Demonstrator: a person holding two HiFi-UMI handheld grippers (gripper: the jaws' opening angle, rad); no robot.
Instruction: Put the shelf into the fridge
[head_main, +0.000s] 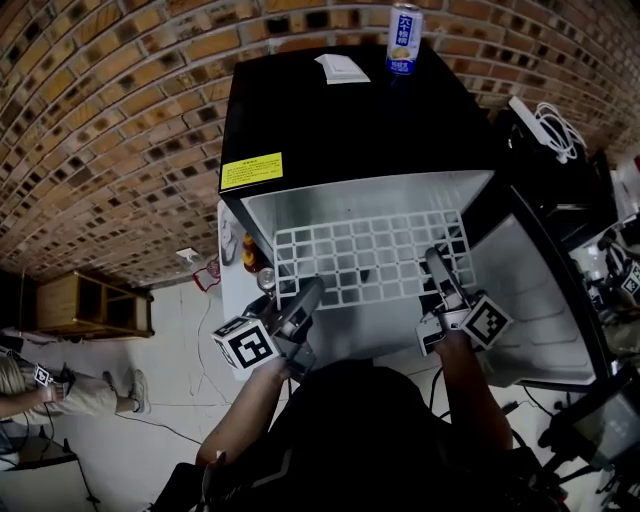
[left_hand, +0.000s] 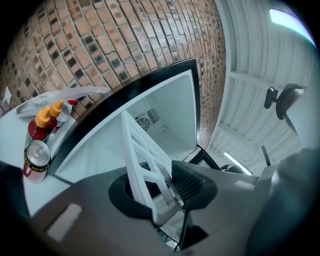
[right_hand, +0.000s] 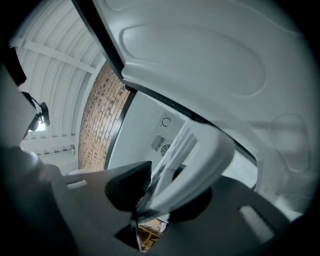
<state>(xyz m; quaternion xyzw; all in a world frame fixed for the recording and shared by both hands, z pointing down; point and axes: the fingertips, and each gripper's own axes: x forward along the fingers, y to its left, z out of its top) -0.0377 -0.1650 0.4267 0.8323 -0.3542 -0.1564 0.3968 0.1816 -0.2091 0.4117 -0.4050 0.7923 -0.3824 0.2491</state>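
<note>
The shelf (head_main: 362, 262) is smooth white plastic; the fridge (head_main: 350, 130) top is glossy black; the wall (head_main: 110, 120) is rough brick.

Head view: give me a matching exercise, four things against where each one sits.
1 shelf
2 blue can
3 yellow sticker
4 sauce bottles

a beside the fridge, on its left
b fridge top, near the wall
c in the jaws of the left gripper and right gripper
d fridge top, front left corner

Pairs: 1-c, 2-b, 3-d, 4-a

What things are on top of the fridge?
On the fridge a can stands near the back edge, a white card lies beside it, and a yellow label is stuck near the front. Nothing covers them.
</note>
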